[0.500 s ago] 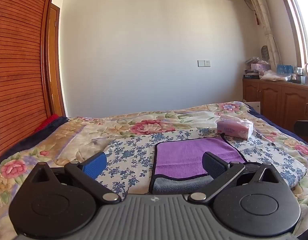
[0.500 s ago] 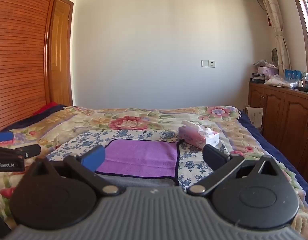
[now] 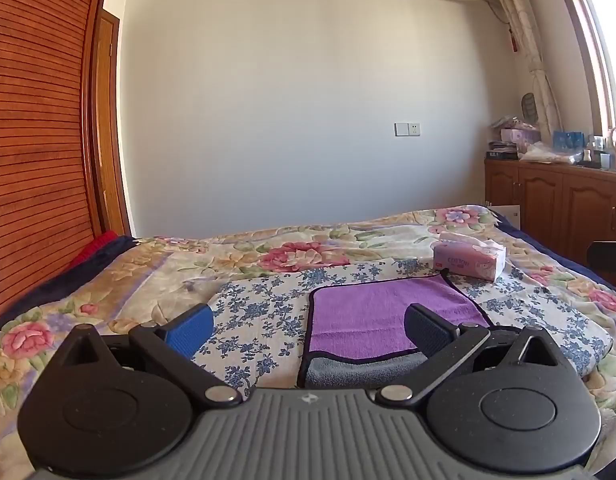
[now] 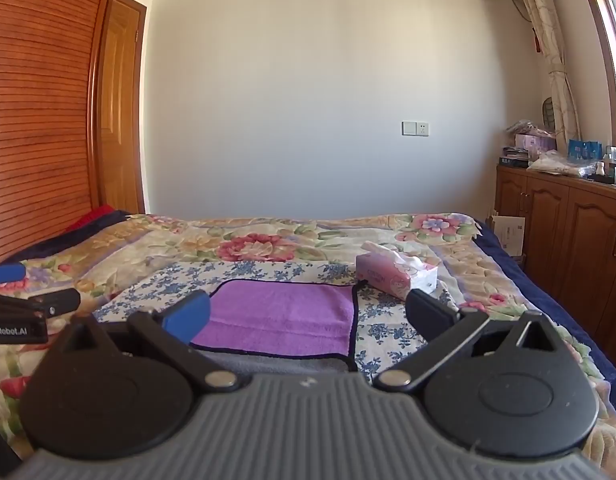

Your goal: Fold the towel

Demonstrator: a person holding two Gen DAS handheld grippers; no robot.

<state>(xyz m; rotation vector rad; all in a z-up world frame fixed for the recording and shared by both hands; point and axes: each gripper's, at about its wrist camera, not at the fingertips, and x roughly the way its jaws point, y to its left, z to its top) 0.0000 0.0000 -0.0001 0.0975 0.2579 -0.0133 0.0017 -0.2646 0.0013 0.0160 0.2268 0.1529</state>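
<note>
A purple towel [image 3: 371,316] with a dark border and a grey underside lies flat on a blue-flowered cloth [image 3: 260,312] on the bed. It also shows in the right wrist view [image 4: 284,316]. My left gripper [image 3: 308,330] is open and empty, held above the towel's near left edge. My right gripper [image 4: 308,318] is open and empty, held above the towel's near edge. The left gripper's side shows at the left of the right wrist view [image 4: 20,316].
A pink tissue box [image 3: 469,260] stands on the bed just beyond the towel's far right corner, also in the right wrist view [image 4: 395,274]. A wooden wardrobe [image 3: 32,140] is on the left. Wooden cabinets [image 4: 567,224] with clutter stand on the right.
</note>
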